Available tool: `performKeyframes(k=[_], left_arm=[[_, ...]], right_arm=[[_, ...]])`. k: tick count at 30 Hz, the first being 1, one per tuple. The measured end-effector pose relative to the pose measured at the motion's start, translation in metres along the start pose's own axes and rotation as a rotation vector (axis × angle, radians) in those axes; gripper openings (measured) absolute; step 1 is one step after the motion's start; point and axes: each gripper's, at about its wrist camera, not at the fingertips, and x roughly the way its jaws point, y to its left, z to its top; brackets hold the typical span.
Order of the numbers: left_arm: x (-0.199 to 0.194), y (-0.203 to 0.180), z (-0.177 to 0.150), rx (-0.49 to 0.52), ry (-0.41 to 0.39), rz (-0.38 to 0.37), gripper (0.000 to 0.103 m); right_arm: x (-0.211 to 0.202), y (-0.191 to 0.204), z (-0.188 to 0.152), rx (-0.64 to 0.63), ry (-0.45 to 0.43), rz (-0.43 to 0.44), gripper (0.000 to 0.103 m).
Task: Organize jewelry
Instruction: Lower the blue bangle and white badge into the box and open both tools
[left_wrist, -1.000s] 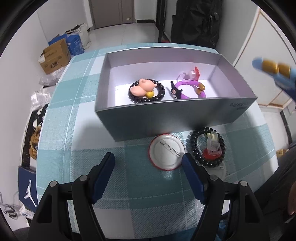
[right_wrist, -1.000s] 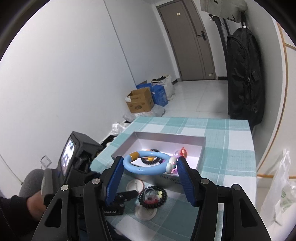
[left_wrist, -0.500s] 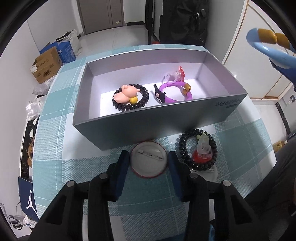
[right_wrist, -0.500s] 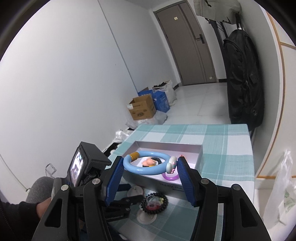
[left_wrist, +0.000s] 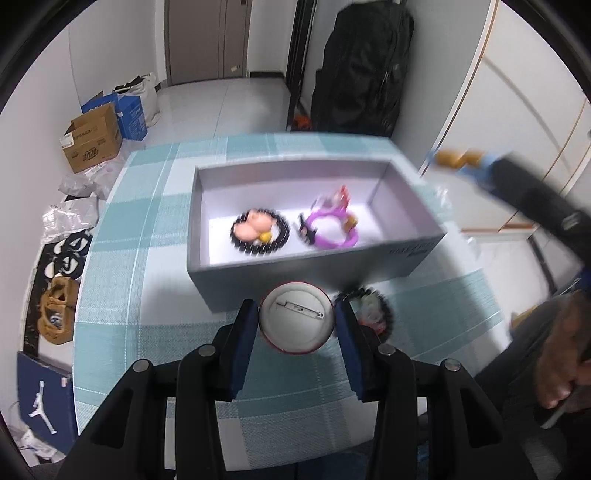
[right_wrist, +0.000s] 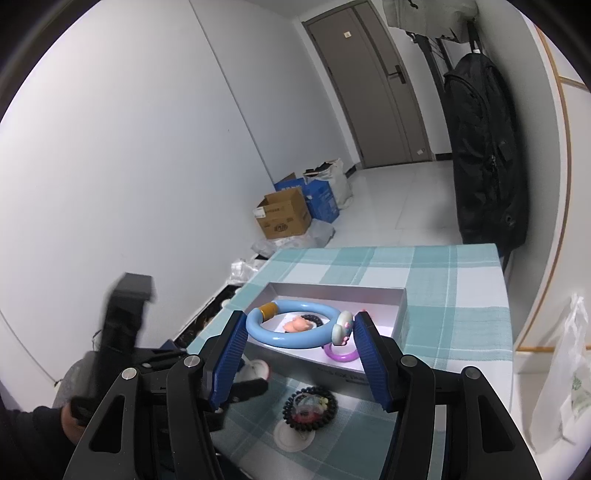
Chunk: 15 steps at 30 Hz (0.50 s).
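Left wrist: left gripper (left_wrist: 296, 325) clamps pin badge (left_wrist: 296, 318), pin-back up; right gripper (right_wrist: 300, 336) grips blue bangle (right_wrist: 295, 324) flat, crosswise.

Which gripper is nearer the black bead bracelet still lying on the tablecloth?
Left. The left gripper sits just beside the bracelet; the right gripper is raised above it.

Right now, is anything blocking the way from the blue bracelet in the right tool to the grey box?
Nothing visible does. The right tool holds the blue bracelet above the box's open top. Inside, the black bead bracelet and purple bracelet leave bare floor toward the right end.
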Motion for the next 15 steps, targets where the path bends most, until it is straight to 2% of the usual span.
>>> performKeyframes(k=[7,15], left_arm=[[-0.015,0.006,0.007,-0.025,-0.112,-0.056,0.038],[-0.016,0.019,0.022,-0.081,-0.141,-0.13,0.038]], right_arm=[[0.007,-0.004,0.003,0.02,0.004,-0.007,0.058],[0.023,-0.007,0.009,0.033,0.017,0.0,0.058]])
